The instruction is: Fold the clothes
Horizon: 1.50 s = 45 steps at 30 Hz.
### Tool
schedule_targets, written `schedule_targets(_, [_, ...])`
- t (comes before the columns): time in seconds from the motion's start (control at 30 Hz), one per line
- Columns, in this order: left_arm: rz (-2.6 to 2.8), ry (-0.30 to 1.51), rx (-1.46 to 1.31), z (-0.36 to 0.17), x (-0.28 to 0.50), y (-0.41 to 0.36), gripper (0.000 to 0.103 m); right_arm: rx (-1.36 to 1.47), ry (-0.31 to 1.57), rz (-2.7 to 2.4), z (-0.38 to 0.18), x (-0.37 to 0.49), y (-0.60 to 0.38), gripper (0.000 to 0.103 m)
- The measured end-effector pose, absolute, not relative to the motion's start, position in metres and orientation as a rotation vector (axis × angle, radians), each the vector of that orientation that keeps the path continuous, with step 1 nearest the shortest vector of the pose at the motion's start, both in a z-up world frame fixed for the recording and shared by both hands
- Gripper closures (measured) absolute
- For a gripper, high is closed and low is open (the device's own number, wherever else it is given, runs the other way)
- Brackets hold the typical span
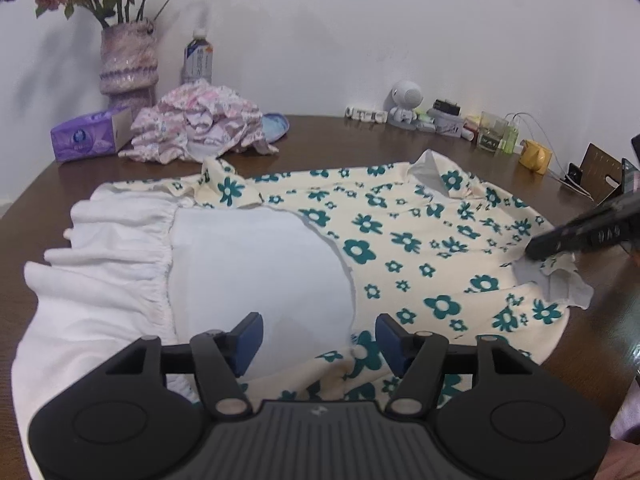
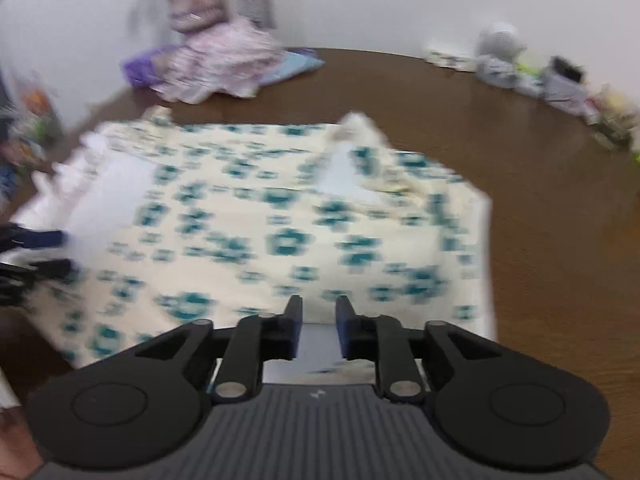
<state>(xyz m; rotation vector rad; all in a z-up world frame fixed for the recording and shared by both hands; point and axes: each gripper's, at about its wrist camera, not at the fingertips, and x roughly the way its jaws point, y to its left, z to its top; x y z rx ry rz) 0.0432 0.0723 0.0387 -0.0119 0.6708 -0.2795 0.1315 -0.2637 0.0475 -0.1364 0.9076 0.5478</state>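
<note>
A cream dress with teal flowers [image 1: 404, 240] lies flat on the brown table [image 1: 352, 140], its white lining and ruffled hem [image 1: 120, 264] turned out on the left. My left gripper [image 1: 320, 340] hovers open over the near edge, where the white lining meets the print, with cloth under the gap. My right gripper [image 1: 536, 248] comes in from the right, and its tip rests at a white-lined sleeve corner. The right wrist view is blurred. There the dress [image 2: 280, 208] spreads ahead and the right gripper [image 2: 319, 322] shows a narrow gap over its near edge. The left gripper [image 2: 48, 252] sits at the far left.
A heap of pink clothes [image 1: 200, 124], a purple tissue box [image 1: 88, 136], a vase of flowers [image 1: 128, 64] and a bottle [image 1: 198, 58] stand at the back left. Small items [image 1: 440, 120] and a yellow object [image 1: 536, 156] line the back right by the wall.
</note>
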Motion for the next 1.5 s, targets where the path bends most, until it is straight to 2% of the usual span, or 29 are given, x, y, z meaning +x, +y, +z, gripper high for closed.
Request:
schedule_targets(0.23, [-0.297, 0.693, 0.006, 0.031, 0.033, 0.069, 0.042, -0.147, 0.895, 0.627, 0.032, 0.107, -0.232, 0.078])
schedule_targets(0.37, [-0.271, 0.696, 0.014, 0.023, 0.029, 0.071, 0.041, -0.214, 0.865, 0.56, 0.023, 0.105, -0.228, 0.084])
schedule_targets(0.57, [-0.26, 0.683, -0.001, 0.022, 0.026, 0.073, 0.041, -0.219, 0.868, 0.499, 0.024, 0.102, -0.235, 0.083])
schedule_targets(0.73, [-0.242, 0.672, -0.017, 0.022, 0.024, 0.073, 0.041, -0.06, 0.785, 0.526, 0.032, 0.094, -0.237, 0.083])
schedule_targets(1.0, [-0.222, 0.638, -0.012, 0.018, 0.017, 0.074, 0.041, -0.152, 0.784, 0.413, 0.012, 0.095, -0.228, 0.081])
schedule_targets(1.1, [-0.21, 0.628, -0.041, 0.018, 0.017, 0.075, 0.039, -0.106, 0.782, 0.408, 0.011, 0.093, -0.239, 0.081])
schedule_targets(1.13, [-0.199, 0.619, -0.062, 0.019, 0.016, 0.077, 0.035, -0.097, 0.773, 0.408, 0.012, 0.09, -0.24, 0.081])
schedule_targets(1.17, [-0.18, 0.601, -0.076, 0.02, 0.014, 0.077, 0.029, -0.078, 0.753, 0.413, 0.013, 0.084, -0.24, 0.078])
schedule_targets(1.2, [-0.16, 0.573, -0.072, 0.022, 0.01, 0.075, 0.026, -0.057, 0.731, 0.421, 0.015, 0.079, -0.241, 0.068])
schedule_targets(1.23, [-0.142, 0.54, -0.06, 0.025, 0.005, 0.073, 0.018, -0.032, 0.706, 0.437, 0.017, 0.073, -0.241, 0.061])
schedule_targets(1.27, [-0.13, 0.507, -0.052, 0.027, 0.001, 0.071, 0.011, -0.01, 0.679, 0.453, 0.019, 0.066, -0.241, 0.049])
schedule_targets(1.37, [-0.13, 0.463, -0.065, 0.029, -0.007, 0.068, 0.004, 0.005, 0.598, 0.481, 0.022, 0.049, -0.241, 0.025])
schedule_targets(1.43, [-0.133, 0.462, -0.08, 0.026, -0.01, 0.067, 0.002, -0.009, 0.569, 0.483, 0.019, 0.043, -0.24, 0.018])
schedule_targets(1.5, [-0.136, 0.465, -0.087, 0.021, -0.012, 0.065, 0.002, -0.028, 0.548, 0.48, 0.015, 0.037, -0.238, 0.004])
